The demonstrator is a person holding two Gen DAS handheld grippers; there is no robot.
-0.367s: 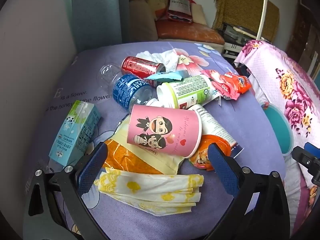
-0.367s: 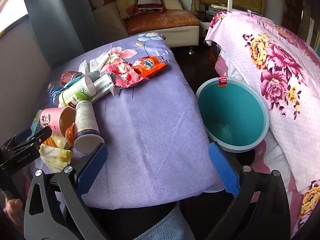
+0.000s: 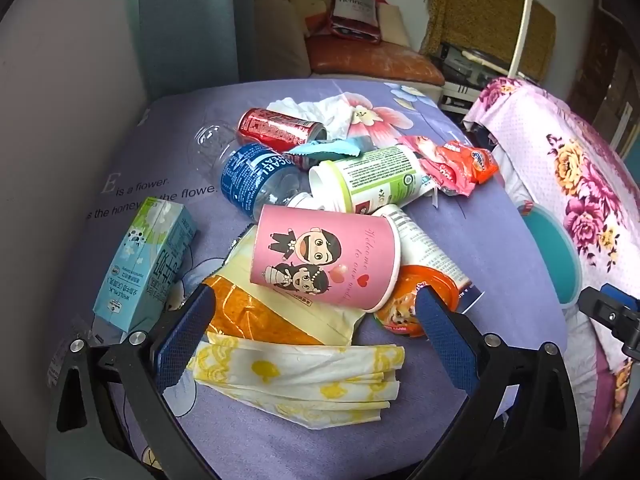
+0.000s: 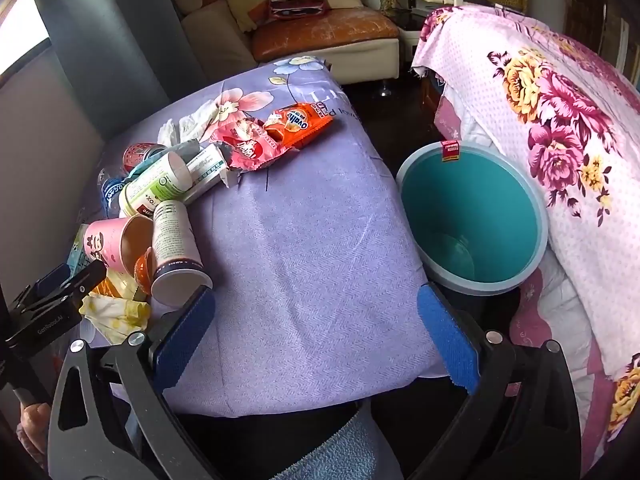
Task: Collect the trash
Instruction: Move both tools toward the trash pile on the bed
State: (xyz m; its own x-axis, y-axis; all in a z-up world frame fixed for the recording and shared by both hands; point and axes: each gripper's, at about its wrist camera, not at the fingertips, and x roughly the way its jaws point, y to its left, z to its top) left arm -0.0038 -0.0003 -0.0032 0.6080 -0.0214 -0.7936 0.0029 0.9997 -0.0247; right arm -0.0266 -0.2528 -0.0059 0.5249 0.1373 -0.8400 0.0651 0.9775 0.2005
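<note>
A heap of trash lies on the purple cloth table (image 3: 460, 240). It holds a pink cartoon cup (image 3: 324, 260) on its side, a folded yellow-white napkin (image 3: 304, 380), a milk carton (image 3: 144, 264), a red can (image 3: 276, 128), a blue-label bottle (image 3: 260, 176), a green-white cup (image 3: 368, 184) and red snack wrappers (image 4: 280, 128). My left gripper (image 3: 314, 296) is open and hovers just short of the pink cup, over the napkin. My right gripper (image 4: 316, 296) is open over bare cloth, holding nothing. A teal bin (image 4: 472, 216) stands on the floor to the table's right.
A bed with a pink floral cover (image 4: 560, 120) crowds the bin's right side. A sofa (image 4: 320, 36) with cushions stands behind the table. A grey wall (image 3: 60, 100) runs along the table's left. An orange lid (image 3: 408, 304) and a white printed cup (image 4: 172, 248) lie beside the pink cup.
</note>
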